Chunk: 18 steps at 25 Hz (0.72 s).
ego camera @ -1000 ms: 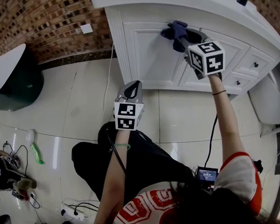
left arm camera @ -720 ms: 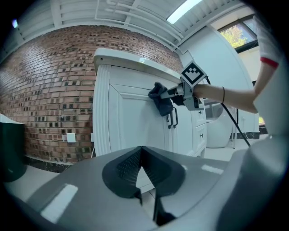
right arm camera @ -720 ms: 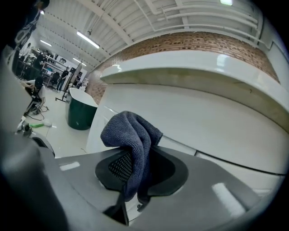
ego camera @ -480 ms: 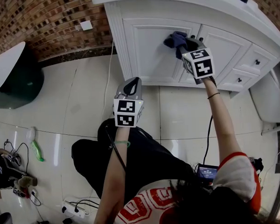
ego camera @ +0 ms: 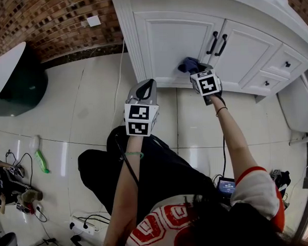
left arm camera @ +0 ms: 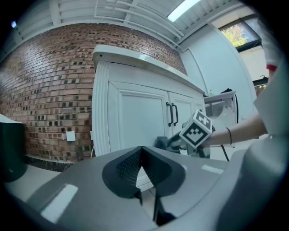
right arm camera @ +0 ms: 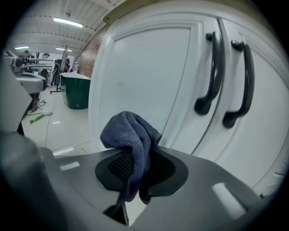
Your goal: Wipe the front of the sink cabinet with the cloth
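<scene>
The white sink cabinet stands at the top of the head view, with two doors and black handles. My right gripper is shut on a dark blue cloth and presses it low on the left door. In the right gripper view the cloth bunches between the jaws against the door panel, left of the handles. My left gripper hangs shut and empty over the floor, short of the cabinet's lower left corner. In the left gripper view its jaws meet before the cabinet, with the right gripper's marker cube beyond.
A brick wall with a white socket runs left of the cabinet. A dark green tub sits at far left. Cables and a power strip lie on the tiled floor. Drawers and a white toilet are at right.
My right gripper has carried the cloth down the left door, from near its top by the handles to its lower edge. The left gripper has barely moved.
</scene>
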Each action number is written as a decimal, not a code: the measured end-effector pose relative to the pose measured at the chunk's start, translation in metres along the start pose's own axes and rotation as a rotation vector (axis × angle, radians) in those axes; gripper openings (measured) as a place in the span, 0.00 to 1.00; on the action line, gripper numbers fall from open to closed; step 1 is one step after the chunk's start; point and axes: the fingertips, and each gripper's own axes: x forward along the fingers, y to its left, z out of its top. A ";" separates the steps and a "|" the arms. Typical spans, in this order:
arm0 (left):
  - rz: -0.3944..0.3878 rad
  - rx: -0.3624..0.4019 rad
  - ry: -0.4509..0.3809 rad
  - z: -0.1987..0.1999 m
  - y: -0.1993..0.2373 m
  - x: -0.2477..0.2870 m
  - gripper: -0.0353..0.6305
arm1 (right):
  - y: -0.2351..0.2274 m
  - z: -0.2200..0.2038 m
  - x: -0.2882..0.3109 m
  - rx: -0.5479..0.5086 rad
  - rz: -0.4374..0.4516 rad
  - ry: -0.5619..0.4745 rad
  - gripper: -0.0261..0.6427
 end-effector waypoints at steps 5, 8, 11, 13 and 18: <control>0.001 0.000 0.012 -0.003 0.001 0.000 0.05 | 0.023 -0.063 0.035 0.055 0.047 0.147 0.16; 0.003 0.000 0.015 -0.003 0.002 0.000 0.05 | 0.032 -0.091 0.049 0.072 0.063 0.223 0.16; 0.000 0.002 0.018 -0.003 0.000 0.001 0.05 | 0.037 -0.122 0.057 0.096 0.063 0.315 0.16; -0.001 0.005 0.022 -0.004 -0.001 0.002 0.05 | 0.034 -0.139 0.058 0.115 0.043 0.368 0.16; -0.003 0.010 0.029 -0.005 -0.002 0.003 0.05 | 0.039 -0.137 0.058 0.141 0.093 0.347 0.16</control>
